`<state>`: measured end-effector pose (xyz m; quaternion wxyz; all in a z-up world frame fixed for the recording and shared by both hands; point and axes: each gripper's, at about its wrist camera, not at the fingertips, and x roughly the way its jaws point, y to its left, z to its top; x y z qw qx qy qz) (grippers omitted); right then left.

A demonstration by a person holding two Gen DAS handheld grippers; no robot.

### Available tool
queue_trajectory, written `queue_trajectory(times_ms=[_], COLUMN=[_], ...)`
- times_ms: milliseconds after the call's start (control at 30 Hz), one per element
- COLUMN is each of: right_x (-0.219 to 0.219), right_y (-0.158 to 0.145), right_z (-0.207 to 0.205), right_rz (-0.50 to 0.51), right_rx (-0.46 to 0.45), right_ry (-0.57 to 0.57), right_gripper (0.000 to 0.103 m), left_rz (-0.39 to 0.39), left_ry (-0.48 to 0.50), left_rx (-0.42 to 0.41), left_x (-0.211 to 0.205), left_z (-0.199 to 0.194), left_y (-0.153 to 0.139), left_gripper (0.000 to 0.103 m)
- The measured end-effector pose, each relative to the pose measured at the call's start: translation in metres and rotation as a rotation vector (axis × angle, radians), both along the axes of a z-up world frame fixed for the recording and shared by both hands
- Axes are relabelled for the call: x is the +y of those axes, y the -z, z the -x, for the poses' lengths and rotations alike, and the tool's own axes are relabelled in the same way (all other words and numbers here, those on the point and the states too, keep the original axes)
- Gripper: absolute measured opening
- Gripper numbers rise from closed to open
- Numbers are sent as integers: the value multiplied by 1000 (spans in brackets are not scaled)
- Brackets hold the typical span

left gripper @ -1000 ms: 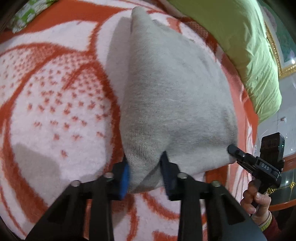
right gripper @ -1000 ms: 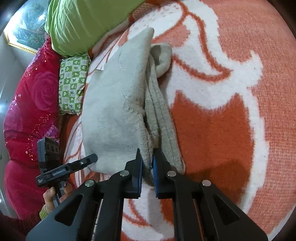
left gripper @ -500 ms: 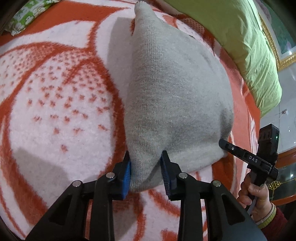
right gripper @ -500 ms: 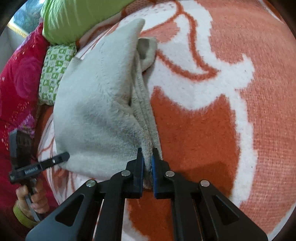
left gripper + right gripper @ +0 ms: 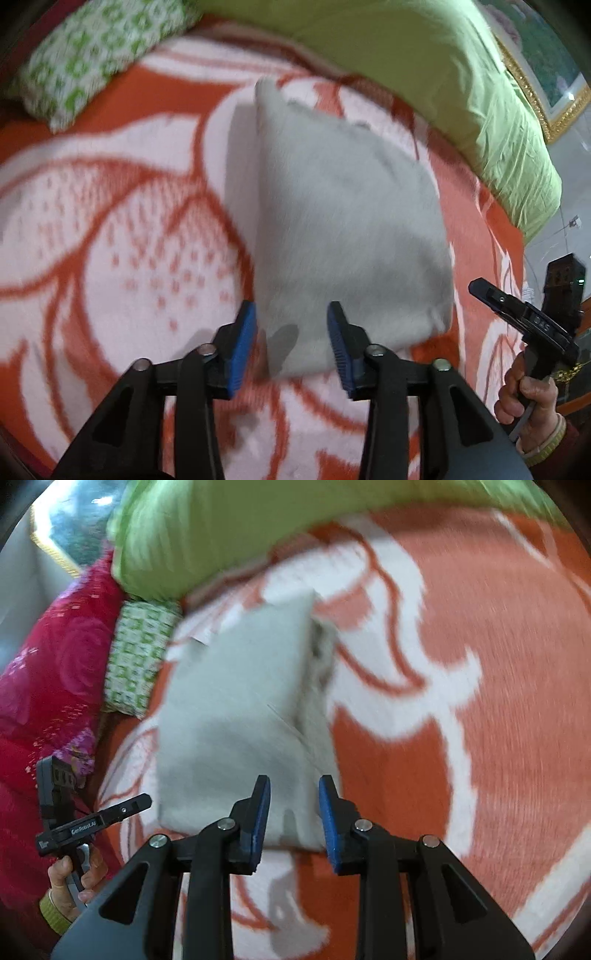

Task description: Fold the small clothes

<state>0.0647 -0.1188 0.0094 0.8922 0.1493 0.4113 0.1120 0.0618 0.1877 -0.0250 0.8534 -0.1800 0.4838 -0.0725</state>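
Showing the left wrist view: left gripper (image 5: 291, 341) spread wide, pinching nothing, above the near edge of the folded grey knit garment (image 5: 343, 229) lying on the orange-white blanket (image 5: 110, 229). Right wrist view: right gripper (image 5: 293, 818) likewise spread at its edge, probably fold laid.

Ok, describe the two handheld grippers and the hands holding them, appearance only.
Both the left gripper and the right gripper are black, with angular cut-out linkages, silver pivot bolts and ribbed blue pads on the fingers. Seen from the side, each has a black pistol handle with white lettering and a boxy module behind. The right hand and the left hand are bare, each with a yellowish-green cuff at the wrist.
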Motion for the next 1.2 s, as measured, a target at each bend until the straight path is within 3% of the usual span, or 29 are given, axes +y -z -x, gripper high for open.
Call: queue_trajectory(times_ms=[100, 200, 233, 333, 433, 500, 800, 933, 1067, 1200], right_x=[19, 35, 38, 35, 28, 23, 15, 16, 26, 16], right_y=[-13, -17, -12, 5, 32, 37, 14, 4, 19, 47], right_z=[-19, -41, -52, -73, -94, -96, -69, -42, -23, -5], right_rz=[-1, 18, 35, 62, 77, 64, 28, 5, 31, 74], right_rx=[-41, -60, -41, 28, 125, 114, 79, 59, 96, 160], right_ry=[-45, -67, -62, -51, -60, -61, -40, -54, -99, -53], right_gripper=[28, 28, 28, 28, 25, 25, 28, 28, 30, 29], left_rz=[-25, -109, -156, -121, -141, -161, -112, -120, -131, -179], left_ry=[-16, -60, -94, -126, -99, -86, -78, -84, -51, -12], left_rx=[-40, -28, 9, 42, 66, 66, 26, 26, 51, 85], left_x=[-5, -9, -8, -1, -6, -9, -6, -14, -27, -37], left_z=[-24, -52, -64, -81, -94, -97, -61, -35, -12, 7], left_y=[-13, -13, -8, 4, 14, 17, 7, 8, 20, 36], left_gripper=[43, 43, 42, 45, 45, 46, 45, 57, 59, 59])
